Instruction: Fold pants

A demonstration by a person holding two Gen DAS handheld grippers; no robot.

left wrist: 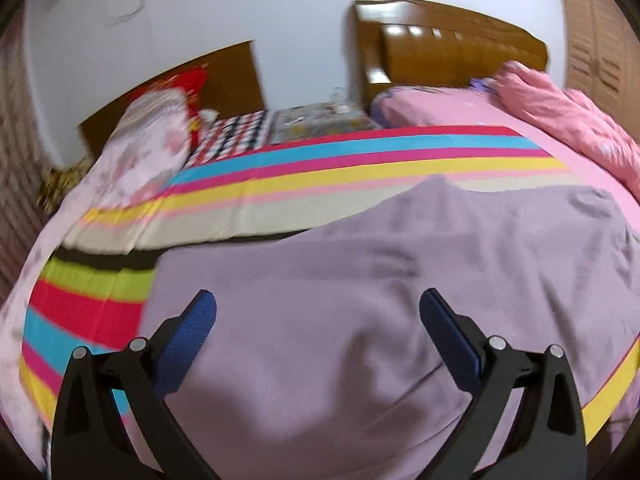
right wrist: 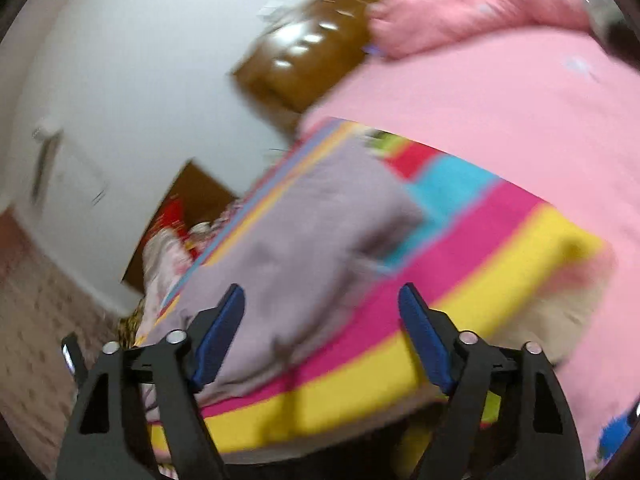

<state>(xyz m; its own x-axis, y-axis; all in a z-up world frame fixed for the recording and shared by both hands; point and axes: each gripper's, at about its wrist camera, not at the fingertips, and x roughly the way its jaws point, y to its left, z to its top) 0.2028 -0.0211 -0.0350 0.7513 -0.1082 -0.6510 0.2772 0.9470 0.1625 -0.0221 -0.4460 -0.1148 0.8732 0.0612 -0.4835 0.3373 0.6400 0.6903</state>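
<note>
One pair of mauve pants (left wrist: 380, 280) lies spread on one striped blanket (left wrist: 320, 164) covering the bed (left wrist: 460, 108). The left tool (left wrist: 318, 312) and right tool (right wrist: 322, 304) each hover over the pants, fingers spread wide, holding nothing. One wooden headboard (left wrist: 460, 44) stands behind; no writing is legible.

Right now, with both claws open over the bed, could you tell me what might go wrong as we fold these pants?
1. The mauve pants lie directly on the striped blanket, so the open left claw could pinch both layers together.
2. The right claw sits at the pants' edge, partly over blanket, and may miss the fabric.
3. Both views are blurred, so the wrinkled pants edges are hard to judge; a fold could come out uneven.
</note>
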